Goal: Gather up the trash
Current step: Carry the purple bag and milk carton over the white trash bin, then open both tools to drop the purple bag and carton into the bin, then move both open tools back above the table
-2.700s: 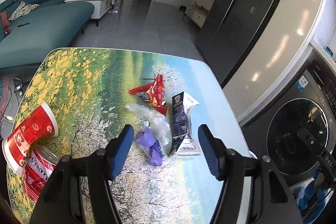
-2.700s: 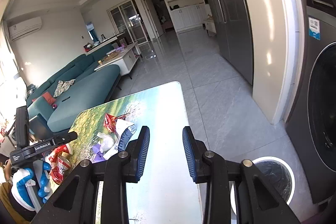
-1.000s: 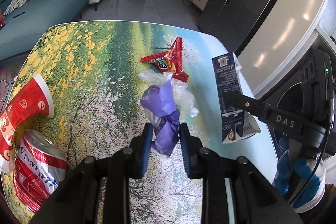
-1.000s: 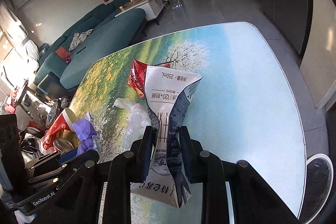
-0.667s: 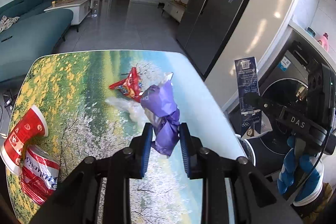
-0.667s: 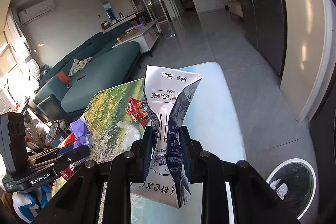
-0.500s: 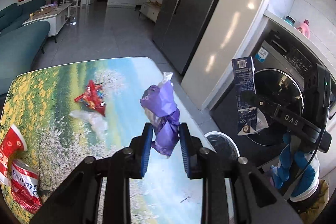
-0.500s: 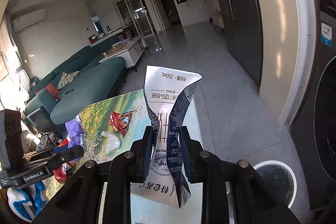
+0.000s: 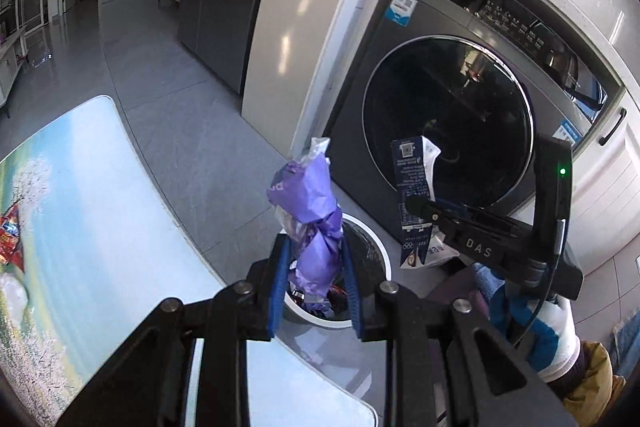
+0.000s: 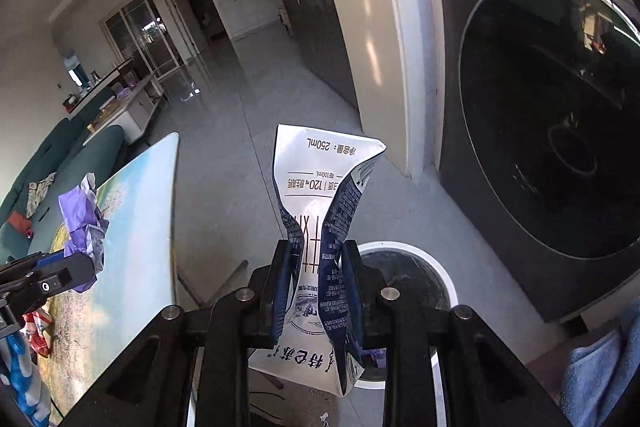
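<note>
My left gripper (image 9: pixel 316 259) is shut on a crumpled purple wrapper (image 9: pixel 310 211) and holds it above the white-rimmed trash bin (image 9: pixel 380 255) on the floor. My right gripper (image 10: pixel 318 267) is shut on a squashed blue-and-white 250 mL milk carton (image 10: pixel 320 203), also held over the bin (image 10: pixel 440 275). In the left wrist view the carton (image 9: pixel 412 187) hangs right of the wrapper. In the right wrist view the wrapper (image 10: pixel 82 215) shows at far left. The bin holds some dark trash.
A grey front-loading washing machine (image 9: pixel 460 107) stands just behind the bin. The table with the landscape print (image 9: pixel 80 227) lies to the left, with a red snack wrapper (image 9: pixel 8 235) and clear plastic (image 9: pixel 12 293) on it. Grey tiled floor (image 9: pixel 160 67) stretches beyond.
Both grippers have swung right, away from the table, carrying the purple wrapper and the carton to above the bin by the washing machine. Both grips are unchanged.
</note>
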